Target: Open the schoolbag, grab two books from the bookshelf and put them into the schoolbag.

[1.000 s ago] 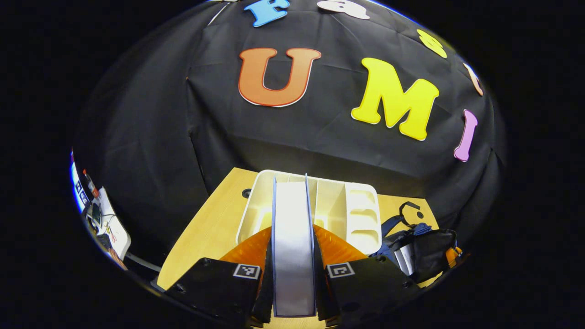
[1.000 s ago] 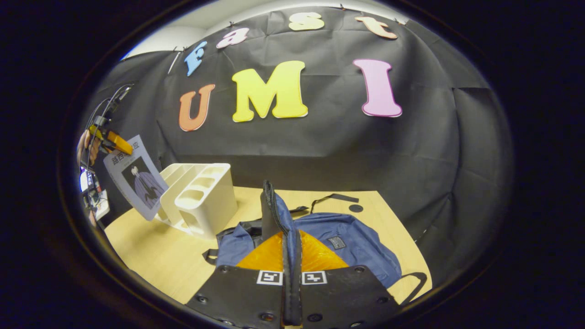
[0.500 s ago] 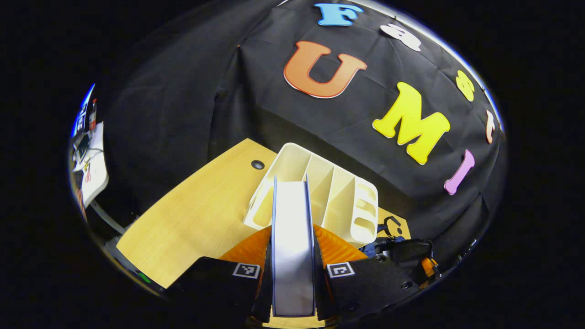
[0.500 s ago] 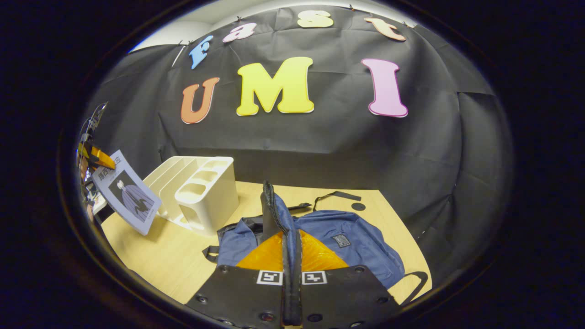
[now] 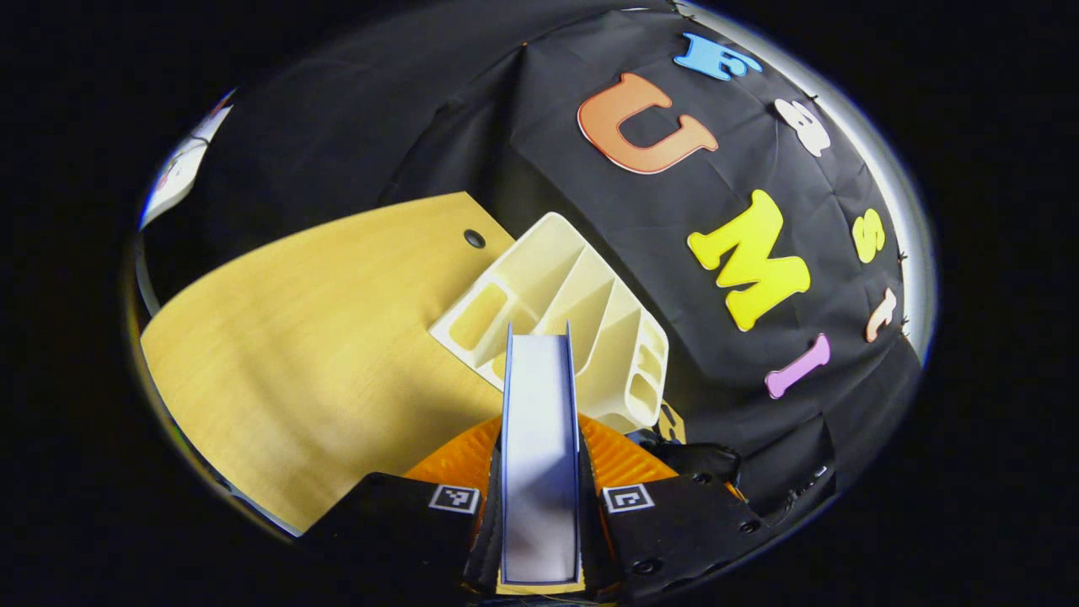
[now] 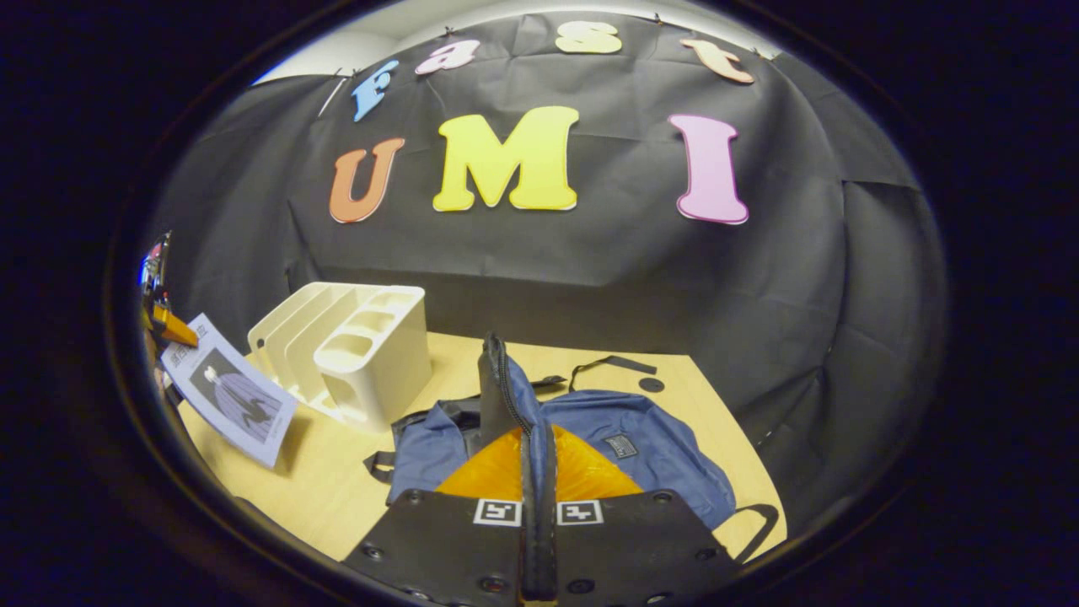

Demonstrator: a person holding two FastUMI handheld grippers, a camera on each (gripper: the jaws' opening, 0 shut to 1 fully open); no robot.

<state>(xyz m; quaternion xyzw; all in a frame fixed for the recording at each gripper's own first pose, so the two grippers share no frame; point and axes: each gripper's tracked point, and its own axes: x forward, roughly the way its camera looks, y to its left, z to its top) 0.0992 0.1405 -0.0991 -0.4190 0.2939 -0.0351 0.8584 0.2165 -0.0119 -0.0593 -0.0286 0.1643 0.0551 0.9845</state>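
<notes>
Left tool (image 5: 539, 472) clamps a book (image 5: 539, 447) edge-on at lower centre, rolled sideways above the worktop (image 5: 320, 337). Right tool (image 6: 538, 506), level, pinches the schoolbag (image 6: 641, 447) flap upright.

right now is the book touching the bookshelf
Apart. The right gripper view shows the book held clear of the bookshelf, with bare table showing between them.

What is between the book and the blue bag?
In the right gripper view, the white bookshelf stands on the table between the held book and the schoolbag, with bare tabletop in front of it.
</notes>
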